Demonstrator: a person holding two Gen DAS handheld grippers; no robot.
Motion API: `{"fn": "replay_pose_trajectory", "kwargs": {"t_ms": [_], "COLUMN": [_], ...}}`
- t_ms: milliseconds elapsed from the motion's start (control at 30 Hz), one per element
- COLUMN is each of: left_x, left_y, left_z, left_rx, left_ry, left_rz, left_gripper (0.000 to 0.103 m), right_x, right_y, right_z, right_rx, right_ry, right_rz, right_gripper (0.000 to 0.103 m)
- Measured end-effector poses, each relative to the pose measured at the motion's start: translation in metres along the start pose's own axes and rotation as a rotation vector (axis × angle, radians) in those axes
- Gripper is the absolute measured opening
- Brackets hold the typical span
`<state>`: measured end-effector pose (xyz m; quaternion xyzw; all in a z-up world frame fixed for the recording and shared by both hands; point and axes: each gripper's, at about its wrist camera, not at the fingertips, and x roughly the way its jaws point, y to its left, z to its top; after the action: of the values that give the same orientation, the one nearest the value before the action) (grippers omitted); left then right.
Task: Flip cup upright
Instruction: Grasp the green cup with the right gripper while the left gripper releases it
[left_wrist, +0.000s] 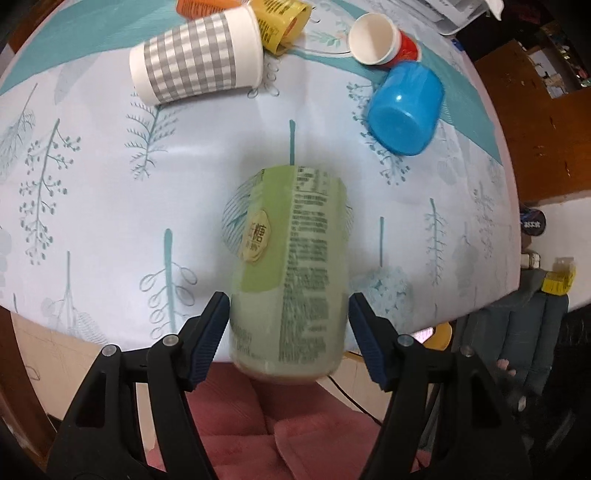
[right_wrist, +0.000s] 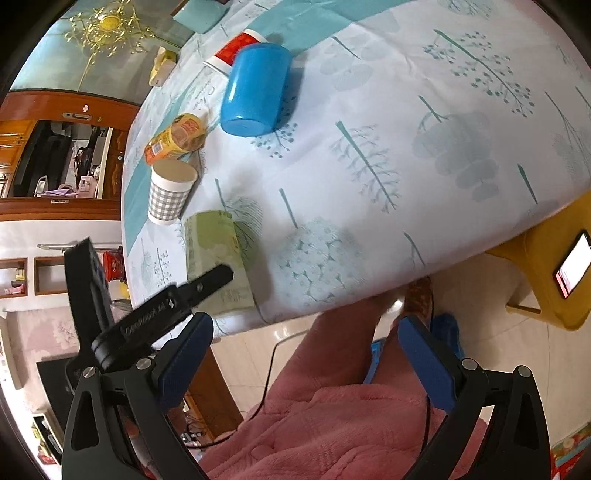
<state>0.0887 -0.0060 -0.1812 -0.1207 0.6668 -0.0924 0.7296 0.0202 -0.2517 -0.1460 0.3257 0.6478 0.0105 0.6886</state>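
1. Setting: a lived-in home, dining or living area.
2. Table (right_wrist: 424, 122) with a household tablecloth printed with teal trees and leaves; fills most of both views.
3. Wooden cabinet (right_wrist: 55, 155) at left of the right wrist view, shelves crowded with small belongings.
4. Gold ornamental wall decoration (right_wrist: 107, 26), upper left of that view.
5. Yellow plastic stool (right_wrist: 543, 266) at right edge, a lit phone (right_wrist: 572, 264) lying on it.
6. Pink quilted loungewear (right_wrist: 332, 435) at bottom centre; glossy tiled floor (right_wrist: 476, 302) beside it.
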Motion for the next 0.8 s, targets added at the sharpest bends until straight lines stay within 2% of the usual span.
{"fn": "replay_pose_trajectory", "kwargs": {"t_ms": [167,367,467,667,800], "left_x": [-0.028,-0.06,-0.079,-0.112,-0.125], "left_y": [0.008,0.036,0.061,0.1,0.119], "left_z": [-0.009,-0.014,-0.014,-0.009,-0.005], "left_rx": [0.048,0.101,0.092,0.105,0.12], "left_ry": [-0.002,-0.06,-0.095,-0.183,-0.208], "left_rz": [-0.043,0.036,0.05,0.116,0.131], "left_gripper": [0.064,0.064,0.064,0.064,0.064], "right_x": [0.009,0.044,0.065,0.107,0.127], "right_y": [0.021,0.069,0.092,0.127,0.137], "right_z": [0.014,0.024,0.023,0.021,0.022], "right_rx": [-0.016,-0.061,-0.094,-0.167,-0.177], "right_ry": [0.008,0.056,0.069,0.069,0.061], "right_rz": [0.011,0.027,0.015,-0.126,-0.196], "right_gripper": [0.102,0.102,0.102,0.098,0.085]}}
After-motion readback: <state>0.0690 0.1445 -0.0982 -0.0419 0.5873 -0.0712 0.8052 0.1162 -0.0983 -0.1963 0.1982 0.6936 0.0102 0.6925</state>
